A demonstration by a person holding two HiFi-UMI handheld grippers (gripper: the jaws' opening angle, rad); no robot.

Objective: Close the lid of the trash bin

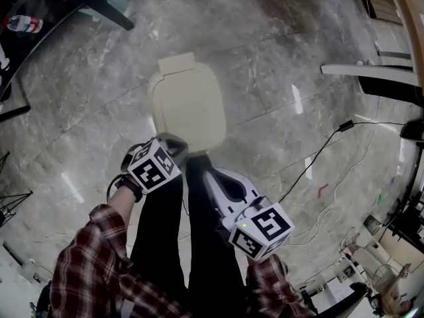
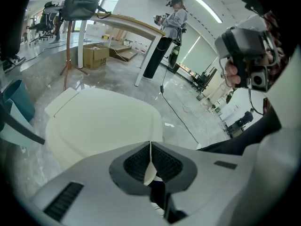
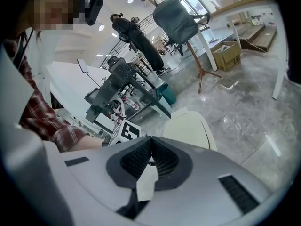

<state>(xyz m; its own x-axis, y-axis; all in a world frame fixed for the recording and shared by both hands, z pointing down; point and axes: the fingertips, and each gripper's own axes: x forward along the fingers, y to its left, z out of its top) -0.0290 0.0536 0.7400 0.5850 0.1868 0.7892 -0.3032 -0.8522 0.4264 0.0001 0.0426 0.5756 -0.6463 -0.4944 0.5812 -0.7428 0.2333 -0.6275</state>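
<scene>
The cream trash bin [image 1: 187,101] stands on the marble floor straight ahead of me, and its lid lies flat down on top. My left gripper [image 1: 180,144] is shut and empty, with its tips at the bin's near edge. The left gripper view looks along the jaws of the left gripper [image 2: 150,142] over the lid [image 2: 101,121], just beyond the tips. My right gripper [image 1: 204,169] is also shut on nothing, lower and to the right, short of the bin. The right gripper [image 3: 150,139] has the bin [image 3: 190,128] ahead of its tips.
A black cable [image 1: 318,154] snakes over the floor to the right. A dark table leg [image 1: 99,5] and a bottle [image 1: 23,24] are at the far left. A white desk [image 2: 136,27], a cardboard box [image 2: 94,55] and a teal bin [image 2: 19,98] stand beyond the bin.
</scene>
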